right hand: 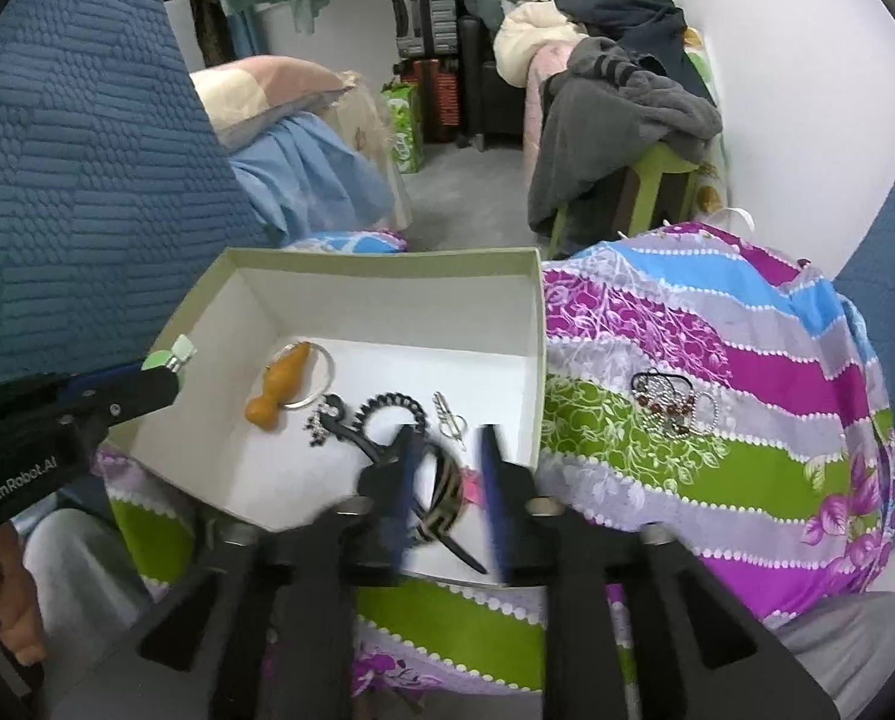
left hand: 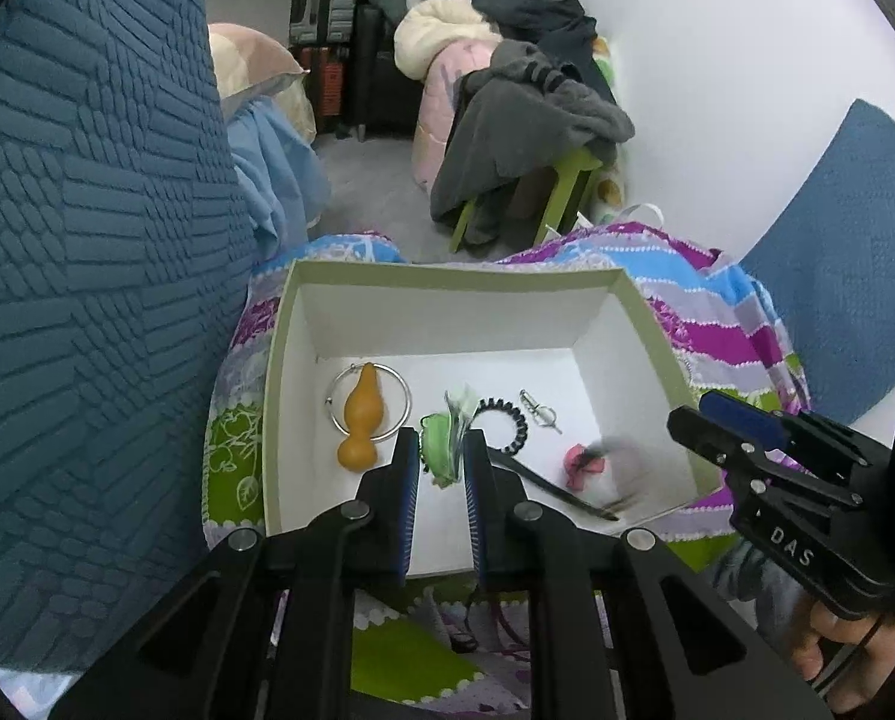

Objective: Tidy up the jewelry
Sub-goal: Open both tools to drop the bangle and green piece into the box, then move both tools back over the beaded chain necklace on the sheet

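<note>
A white box with a green rim sits on a patterned blanket. It holds an orange gourd pendant across a silver bangle, a black spiral hair tie, a silver clip and a pink flower piece. My left gripper is shut on a small pale green item above the box floor. My right gripper stands open over a striped hair clip lying in the box's near right corner.
A tangle of bracelets and chains lies on the blanket right of the box. A blue quilted cushion rises on the left. A green stool with grey clothes and suitcases stand beyond on the floor.
</note>
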Demonstrator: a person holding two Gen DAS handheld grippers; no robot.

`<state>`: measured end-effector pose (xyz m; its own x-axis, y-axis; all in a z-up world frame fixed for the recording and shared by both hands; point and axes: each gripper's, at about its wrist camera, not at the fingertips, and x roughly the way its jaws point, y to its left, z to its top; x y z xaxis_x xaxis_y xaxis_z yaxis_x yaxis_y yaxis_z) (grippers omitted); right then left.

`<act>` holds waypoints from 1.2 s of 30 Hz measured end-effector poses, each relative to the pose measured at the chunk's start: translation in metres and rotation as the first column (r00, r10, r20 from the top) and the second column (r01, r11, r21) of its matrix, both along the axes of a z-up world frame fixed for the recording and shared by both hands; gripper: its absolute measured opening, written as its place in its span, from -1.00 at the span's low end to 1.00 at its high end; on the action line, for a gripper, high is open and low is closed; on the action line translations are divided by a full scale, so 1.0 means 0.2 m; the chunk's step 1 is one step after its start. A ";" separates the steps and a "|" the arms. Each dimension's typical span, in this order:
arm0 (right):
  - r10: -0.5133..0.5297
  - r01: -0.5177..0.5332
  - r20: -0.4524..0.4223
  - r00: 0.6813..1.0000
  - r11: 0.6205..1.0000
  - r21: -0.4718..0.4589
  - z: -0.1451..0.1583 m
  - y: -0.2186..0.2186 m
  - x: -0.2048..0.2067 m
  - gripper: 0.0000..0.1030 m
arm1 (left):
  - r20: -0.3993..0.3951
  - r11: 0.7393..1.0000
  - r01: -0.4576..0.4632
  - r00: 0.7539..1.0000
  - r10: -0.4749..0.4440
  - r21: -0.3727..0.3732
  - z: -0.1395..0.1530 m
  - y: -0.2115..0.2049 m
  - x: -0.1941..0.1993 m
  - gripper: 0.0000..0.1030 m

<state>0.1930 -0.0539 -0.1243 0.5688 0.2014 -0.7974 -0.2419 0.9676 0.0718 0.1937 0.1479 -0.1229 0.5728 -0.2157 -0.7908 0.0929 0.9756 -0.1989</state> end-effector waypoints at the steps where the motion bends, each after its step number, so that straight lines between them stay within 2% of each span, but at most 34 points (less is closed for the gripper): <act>1: 0.005 -0.005 0.006 1.000 1.000 0.009 0.02 0.00 0.00 -0.42 | 0.010 1.000 -0.003 1.000 0.003 -0.005 0.02 0.00 -0.01 -0.70; 2: 0.011 -0.011 0.017 1.000 1.000 0.012 0.04 0.00 -0.01 -0.42 | 0.017 1.000 -0.005 1.000 0.006 -0.006 0.04 -0.01 -0.01 -0.64; 3: 0.015 -0.015 0.029 0.999 1.000 0.014 0.07 -0.01 -0.01 -0.41 | 0.024 1.000 -0.013 1.000 0.013 -0.008 0.07 -0.01 -0.02 -0.41; 4: 0.019 -0.020 0.037 0.999 1.000 0.017 0.09 -0.01 -0.01 -0.41 | 0.037 1.000 -0.020 0.999 0.020 -0.012 0.10 -0.02 -0.02 -0.08; 6: 0.030 -0.032 0.064 0.998 0.999 0.028 0.15 -0.02 -0.02 -0.36 | 0.077 0.999 -0.041 0.996 0.041 -0.013 0.16 -0.03 -0.05 0.25; 12: 0.034 -0.043 0.151 0.988 0.997 0.060 0.35 -0.12 -0.04 -0.14 | 0.149 0.997 -0.078 0.986 0.080 -0.021 0.33 -0.10 -0.09 0.27; 20: 0.036 -0.054 0.271 0.962 0.997 0.058 0.52 -0.33 -0.07 -0.13 | 0.198 0.996 -0.076 0.976 0.086 -0.056 0.43 -0.30 -0.10 0.28; 25: 0.019 -0.037 0.293 0.956 0.998 0.055 0.51 -0.48 -0.08 -0.13 | 0.213 0.996 -0.054 0.975 0.069 -0.074 0.44 -0.46 -0.09 0.28; 31: -0.012 -0.007 0.297 0.955 0.998 0.062 0.45 -0.67 -0.09 -0.13 | 0.172 0.993 -0.025 0.984 0.045 -0.116 0.37 -0.60 -0.06 0.27; 34: -0.028 0.011 0.297 0.954 0.998 0.060 0.38 -0.76 -0.07 -0.13 | 0.149 0.991 -0.017 0.988 0.037 -0.133 0.31 -0.68 -0.04 0.24; 36: -0.034 0.019 0.267 0.963 0.998 0.056 0.30 -0.82 -0.04 -0.13 | 0.133 0.988 -0.007 0.991 0.028 -0.154 0.27 -0.73 -0.03 0.23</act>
<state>0.1850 -0.2177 -0.0646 0.7657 0.2211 -0.6039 -0.2337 0.9705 0.0590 0.1873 0.0023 -0.0693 0.6760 -0.3173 -0.6651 0.1123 0.9364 -0.3325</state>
